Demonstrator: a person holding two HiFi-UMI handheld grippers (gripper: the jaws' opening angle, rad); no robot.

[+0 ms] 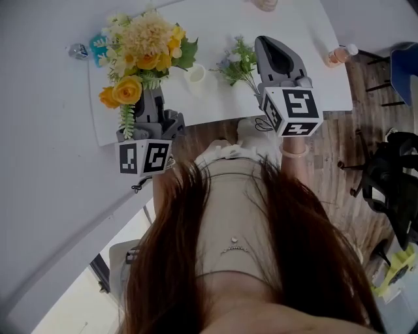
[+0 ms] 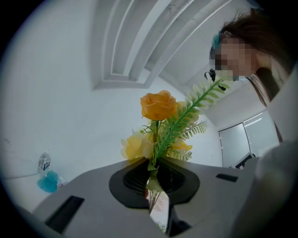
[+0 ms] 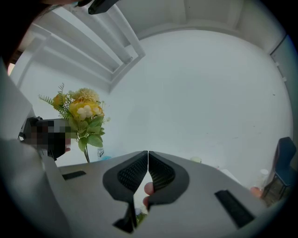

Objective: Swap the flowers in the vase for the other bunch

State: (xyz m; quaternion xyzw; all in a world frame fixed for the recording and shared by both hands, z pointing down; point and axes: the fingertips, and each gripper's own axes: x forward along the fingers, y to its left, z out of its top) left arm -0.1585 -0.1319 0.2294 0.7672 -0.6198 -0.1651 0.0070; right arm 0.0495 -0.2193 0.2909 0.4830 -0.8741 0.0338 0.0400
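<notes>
My left gripper is shut on the stems of a yellow and orange bouquet, held above the left part of the white table. In the left gripper view the stems pass between the pads, with the orange rose above. A small white vase stands on the table between the two grippers, with no flowers in it. A blue and green bunch lies beside it, its stems running under my right gripper. That gripper is shut with nothing pinched at its tips.
A bottle of orange liquid lies at the table's right edge. A small water bottle and a blue object sit at the far left. A black chair stands on the wooden floor to the right.
</notes>
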